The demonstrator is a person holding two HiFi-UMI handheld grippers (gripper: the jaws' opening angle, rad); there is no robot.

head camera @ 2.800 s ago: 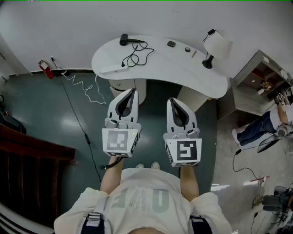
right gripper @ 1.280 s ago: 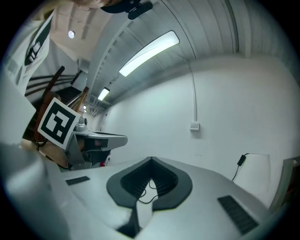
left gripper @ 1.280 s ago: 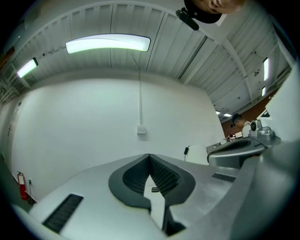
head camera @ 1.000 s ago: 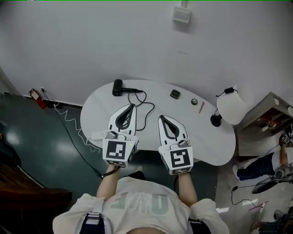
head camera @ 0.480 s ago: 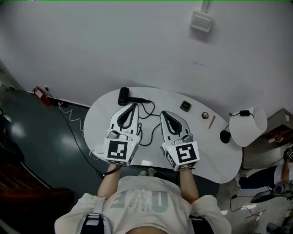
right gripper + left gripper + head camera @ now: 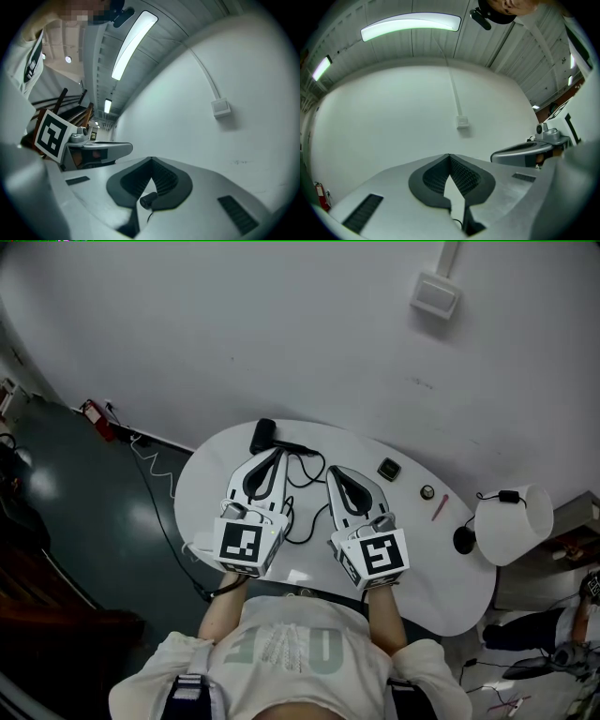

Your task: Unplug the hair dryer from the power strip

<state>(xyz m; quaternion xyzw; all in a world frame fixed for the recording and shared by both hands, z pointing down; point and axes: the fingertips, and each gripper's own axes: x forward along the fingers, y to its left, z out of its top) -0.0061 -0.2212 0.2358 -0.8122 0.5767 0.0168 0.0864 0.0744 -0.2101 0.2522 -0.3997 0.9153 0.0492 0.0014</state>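
Observation:
The black hair dryer lies at the far left of the white table, and its black cord loops toward the near side. My left gripper hovers just short of the dryer, jaws shut and empty. My right gripper hangs beside it over the cord, also shut on nothing. In the right gripper view the dryer shows small through the gap below the closed tips. The left gripper view shows its closed tips against the wall. The power strip is hidden under the left gripper.
A lamp with a white shade stands at the table's right end. A small dark box, a round knob and a pink pen lie along the far edge. A coiled white cable runs across the floor at left.
Both grippers have moved forward across the table, side by side, from its near edge toward the hair dryer. Their jaws have stayed shut.

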